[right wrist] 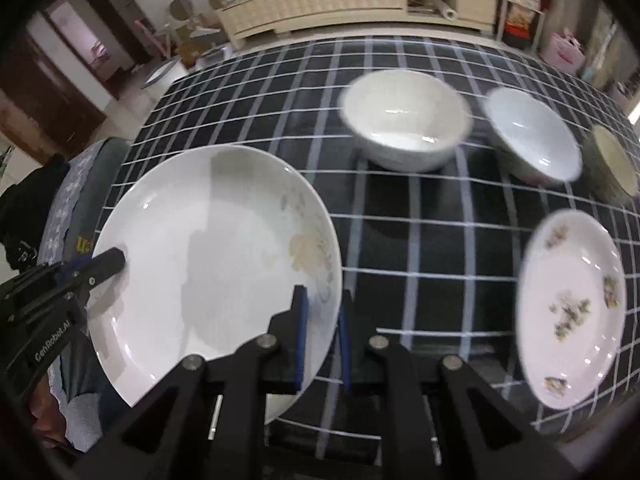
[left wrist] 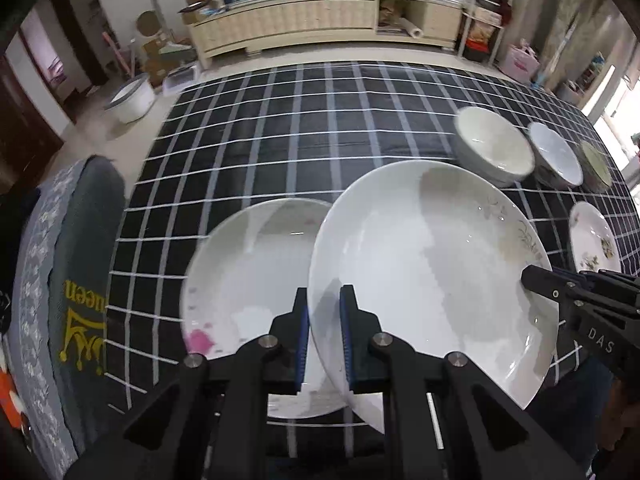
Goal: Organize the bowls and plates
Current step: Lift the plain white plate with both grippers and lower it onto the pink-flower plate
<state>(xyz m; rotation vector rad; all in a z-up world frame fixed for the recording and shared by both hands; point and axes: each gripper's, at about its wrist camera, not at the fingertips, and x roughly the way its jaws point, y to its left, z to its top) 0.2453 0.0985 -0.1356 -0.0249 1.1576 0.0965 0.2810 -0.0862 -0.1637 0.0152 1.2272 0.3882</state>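
Note:
A large white plate [left wrist: 432,264] with a faint leaf pattern is held above the checked tablecloth [left wrist: 280,140]. My left gripper [left wrist: 324,336] is shut on its left rim and my right gripper [right wrist: 322,332] is shut on its right rim [right wrist: 224,264]. The right gripper also shows at the right edge of the left wrist view [left wrist: 532,280]. Under and left of the held plate lies another white plate [left wrist: 248,280] with a pink mark. Two white bowls [right wrist: 404,120] [right wrist: 532,136], a darker bowl [right wrist: 612,160] and a flowered plate [right wrist: 572,308] sit on the right.
A padded chair back with yellow lettering [left wrist: 80,280] stands at the table's left edge. A low cream cabinet [left wrist: 320,20] with clutter stands beyond the table. A white basin [left wrist: 132,96] sits on the floor at the left.

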